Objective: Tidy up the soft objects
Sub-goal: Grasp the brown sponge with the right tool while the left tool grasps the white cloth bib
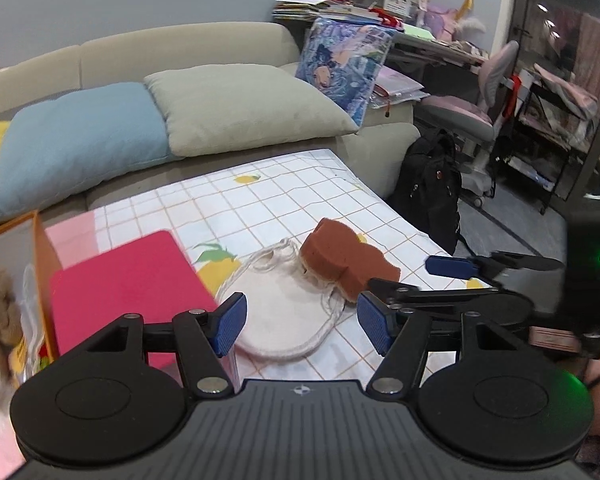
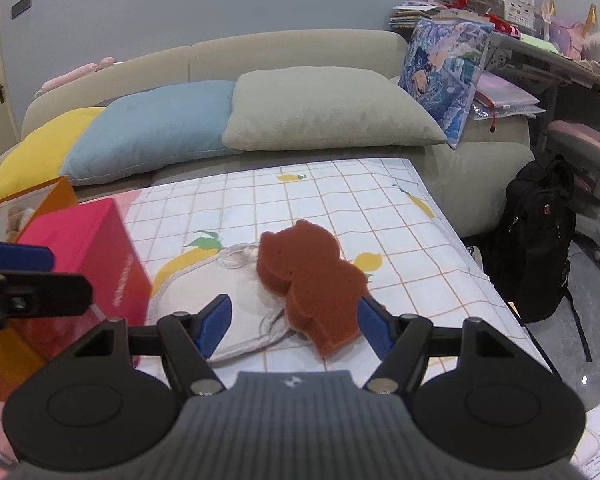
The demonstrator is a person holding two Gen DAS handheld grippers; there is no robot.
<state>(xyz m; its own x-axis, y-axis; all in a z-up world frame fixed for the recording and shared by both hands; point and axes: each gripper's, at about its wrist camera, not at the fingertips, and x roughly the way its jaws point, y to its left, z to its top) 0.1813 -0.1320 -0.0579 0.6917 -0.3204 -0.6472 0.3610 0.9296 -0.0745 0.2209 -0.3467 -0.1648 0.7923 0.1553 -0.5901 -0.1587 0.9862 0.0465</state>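
Note:
A brown cat-shaped sponge (image 2: pixel 308 280) lies on a cream cloth drawstring bag (image 2: pixel 204 292) on the checked tablecloth; both also show in the left wrist view, the sponge (image 1: pixel 344 260) and the bag (image 1: pixel 284 312). My right gripper (image 2: pixel 296 330) is open, its blue pads on either side of the sponge's near end, not closed on it. My left gripper (image 1: pixel 302 322) is open and empty, just above the near part of the bag. The right gripper's fingers (image 1: pixel 452 268) show at the right in the left wrist view.
A pink box (image 1: pixel 128 292) stands left of the bag, with an orange box (image 1: pixel 40 264) holding plush items beyond it. Blue (image 1: pixel 80 144), beige and yellow cushions lie on the sofa behind the table. A black backpack (image 2: pixel 540 240) stands on the floor at right.

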